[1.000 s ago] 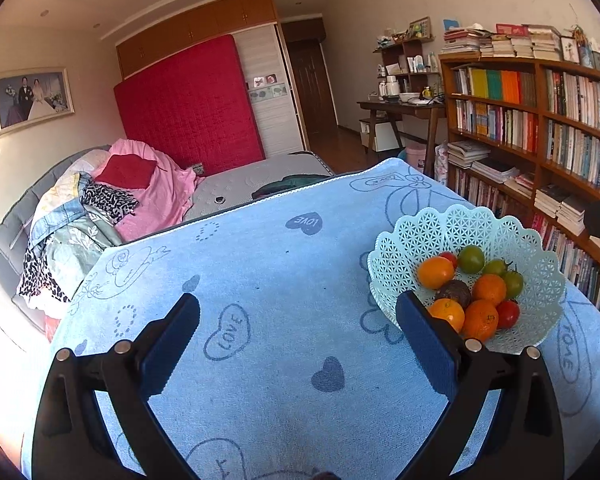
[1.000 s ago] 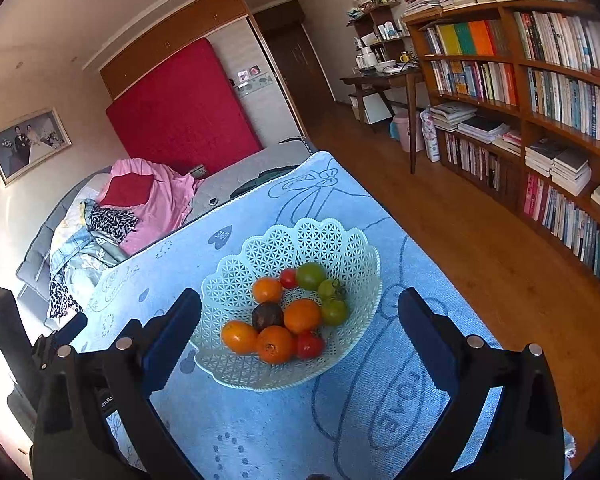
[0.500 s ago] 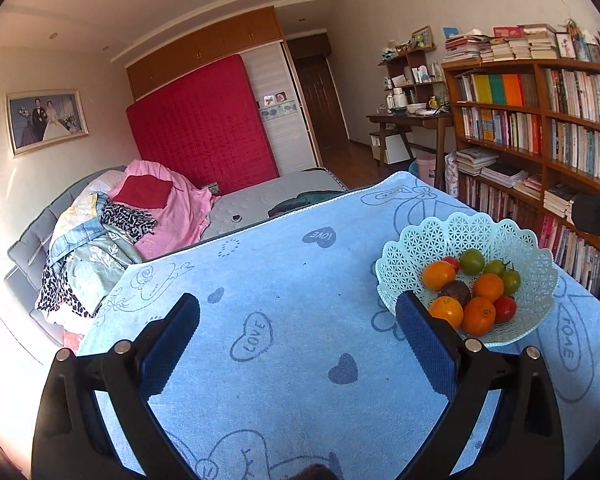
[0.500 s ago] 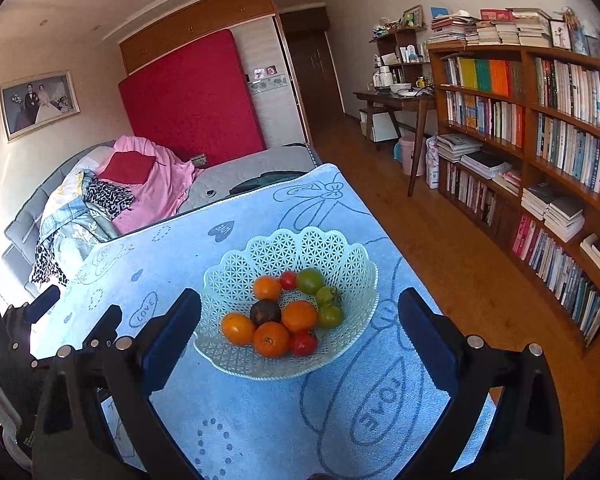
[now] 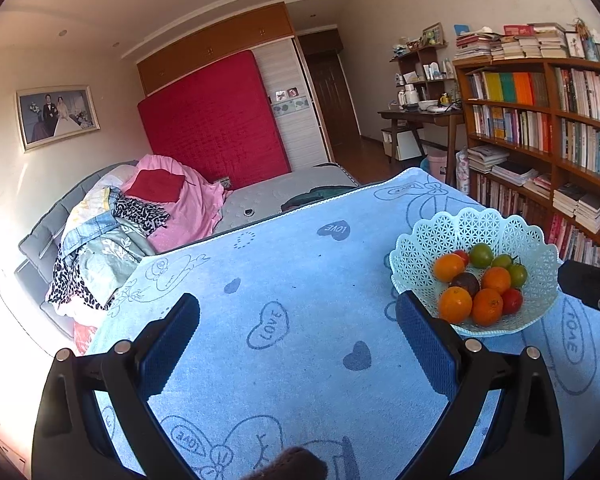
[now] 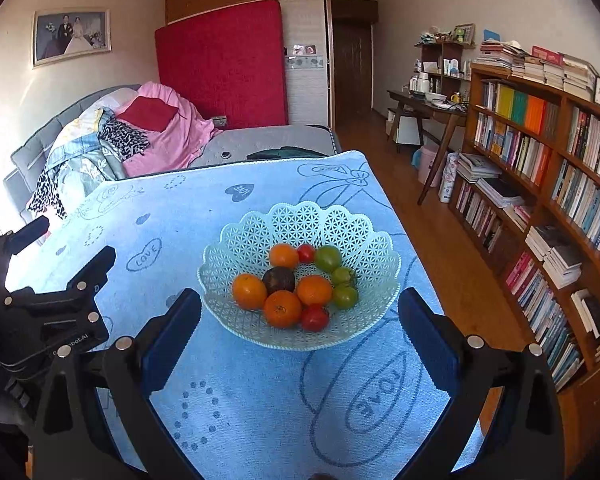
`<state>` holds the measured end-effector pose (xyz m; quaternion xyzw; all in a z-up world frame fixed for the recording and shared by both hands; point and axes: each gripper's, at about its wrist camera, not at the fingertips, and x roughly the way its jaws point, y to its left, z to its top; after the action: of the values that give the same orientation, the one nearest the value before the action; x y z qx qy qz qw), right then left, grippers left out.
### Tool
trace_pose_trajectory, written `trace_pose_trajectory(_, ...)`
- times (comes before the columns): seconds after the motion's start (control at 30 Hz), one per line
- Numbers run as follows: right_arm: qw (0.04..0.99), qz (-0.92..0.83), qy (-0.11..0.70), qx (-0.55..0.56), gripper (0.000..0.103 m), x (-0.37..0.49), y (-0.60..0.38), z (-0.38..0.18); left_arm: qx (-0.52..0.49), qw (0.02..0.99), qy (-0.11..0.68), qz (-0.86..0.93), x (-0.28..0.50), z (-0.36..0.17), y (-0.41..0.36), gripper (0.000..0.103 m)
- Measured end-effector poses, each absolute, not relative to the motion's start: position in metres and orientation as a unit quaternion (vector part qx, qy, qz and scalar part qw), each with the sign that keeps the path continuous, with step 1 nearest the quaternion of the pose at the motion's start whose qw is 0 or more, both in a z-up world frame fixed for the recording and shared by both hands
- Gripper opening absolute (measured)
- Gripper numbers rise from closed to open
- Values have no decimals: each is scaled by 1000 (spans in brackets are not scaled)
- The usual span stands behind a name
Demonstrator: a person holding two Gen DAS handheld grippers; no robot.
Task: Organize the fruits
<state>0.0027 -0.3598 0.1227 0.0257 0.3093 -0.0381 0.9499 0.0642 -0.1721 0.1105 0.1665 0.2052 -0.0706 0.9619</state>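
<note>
- Beside the lattice basket (image 6: pixel 300 240), on its near side, the right hand-held gripper (image 6: pixel 299 322) hangs above the blue towel-covered desk (image 6: pixel 260 400), its blue pads spread wide with nothing between them.
- Over the last second this view has pulled back and up: the basket now sits smaller and farther ahead between the pads, with more of the towel's "LOVE" print showing in front of it.
- Left of the basket, the left hand-held gripper (image 5: pixel 298 332) is likewise spread wide and empty, over bare towel; the basket (image 5: pixel 536 248) lies off to its right.
- That view has also risen and drawn back, so more of the towel and of the bed beyond the basket is visible than before.
- All the fruit is in the basket: four oranges, among them one at the near left (image 6: pixel 249 291); a dark round fruit, perhaps an avocado (image 6: pixel 279 279); two red tomatoes, one at the near edge (image 6: pixel 314 317); and three green tomatoes on the right side (image 6: pixel 328 258).
- None lies on the towel outside the basket.
- My reading: with every fruit gathered and both grippers empty and retreating, the sorting looks finished or nearly so, and nothing visible calls for another grasp.
</note>
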Motion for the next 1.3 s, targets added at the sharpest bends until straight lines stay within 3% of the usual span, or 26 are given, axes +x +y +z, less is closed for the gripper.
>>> trace_pose_trajectory(1.3,936,-38,347,-47,100,11,-354,104,201,954,212,-69,70,101,-193,98)
